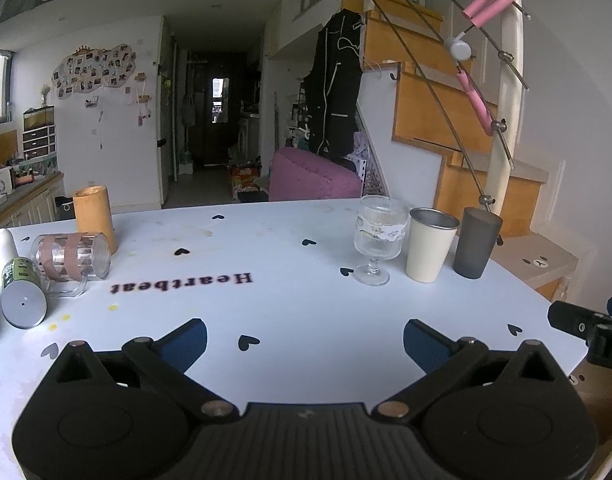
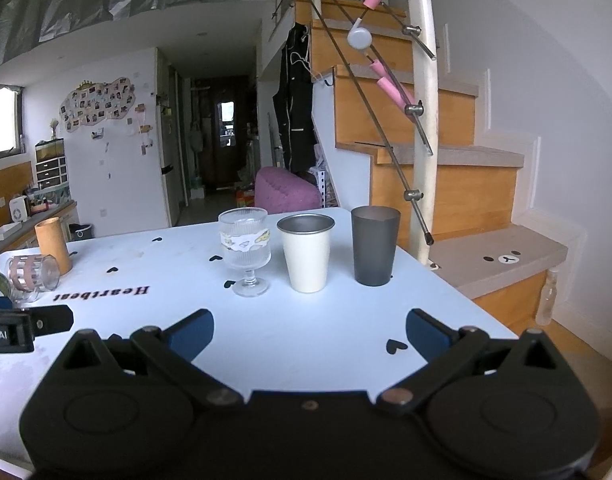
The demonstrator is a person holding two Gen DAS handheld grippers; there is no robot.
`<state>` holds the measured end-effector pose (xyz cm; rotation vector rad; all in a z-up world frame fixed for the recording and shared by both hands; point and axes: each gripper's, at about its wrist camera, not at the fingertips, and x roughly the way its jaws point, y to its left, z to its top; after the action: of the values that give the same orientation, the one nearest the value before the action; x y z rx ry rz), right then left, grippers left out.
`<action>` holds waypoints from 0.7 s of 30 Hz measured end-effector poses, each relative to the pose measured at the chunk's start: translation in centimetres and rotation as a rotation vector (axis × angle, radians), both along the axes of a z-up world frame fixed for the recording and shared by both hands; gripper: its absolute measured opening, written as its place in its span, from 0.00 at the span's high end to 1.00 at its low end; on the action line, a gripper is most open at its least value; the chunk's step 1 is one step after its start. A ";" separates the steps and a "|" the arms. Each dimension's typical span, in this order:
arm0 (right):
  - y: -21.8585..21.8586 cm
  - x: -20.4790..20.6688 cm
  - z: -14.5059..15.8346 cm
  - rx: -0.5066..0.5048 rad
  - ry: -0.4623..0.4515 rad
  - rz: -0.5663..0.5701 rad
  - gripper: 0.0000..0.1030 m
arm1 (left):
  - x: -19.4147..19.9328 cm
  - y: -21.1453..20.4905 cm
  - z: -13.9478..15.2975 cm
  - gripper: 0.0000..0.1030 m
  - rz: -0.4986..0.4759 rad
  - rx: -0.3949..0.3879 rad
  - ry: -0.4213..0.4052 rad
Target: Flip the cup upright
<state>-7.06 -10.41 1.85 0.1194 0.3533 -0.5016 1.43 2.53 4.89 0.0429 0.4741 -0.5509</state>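
A clear glass mug with pink bands [image 1: 70,258] lies on its side at the table's left, handle down; it also shows in the right wrist view [image 2: 32,273]. A green-labelled can-shaped cup [image 1: 21,291] lies on its side next to it. A stemmed ribbed glass [image 1: 378,236] [image 2: 246,250], a cream metal cup [image 1: 429,243] [image 2: 307,252] and a dark grey cup [image 1: 475,241] [image 2: 373,244] stand upright in a row at the right. My left gripper [image 1: 305,344] is open and empty above the table's near side. My right gripper [image 2: 309,334] is open and empty, in front of the upright cups.
A bamboo cup [image 1: 94,216] stands upright behind the lying mug. A white cylinder [image 1: 1,248] stands at the far left. The white table [image 1: 290,304] has heart marks and "Heartbeat" lettering. A staircase with a white post [image 2: 423,120] is close behind the table's right edge.
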 end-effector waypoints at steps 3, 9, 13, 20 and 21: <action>0.0 0.0 0.0 0.000 -0.001 0.000 0.00 | 0.0 0.0 0.0 0.00 0.000 0.000 -0.001; 0.0 0.0 0.0 0.001 0.000 0.000 0.00 | 0.0 0.0 0.0 0.00 0.000 0.001 -0.001; 0.0 0.0 0.0 0.001 0.000 0.001 0.00 | 0.0 0.0 0.0 0.00 0.000 0.000 -0.002; 0.0 0.0 0.0 0.001 0.000 0.001 0.00 | 0.0 0.0 0.0 0.00 0.000 0.001 -0.002; 0.0 0.0 0.0 0.001 0.001 0.001 0.00 | 0.0 0.0 0.0 0.00 0.000 0.001 -0.001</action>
<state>-7.01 -10.39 1.85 0.1201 0.3542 -0.5005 1.42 2.56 4.87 0.0436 0.4733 -0.5506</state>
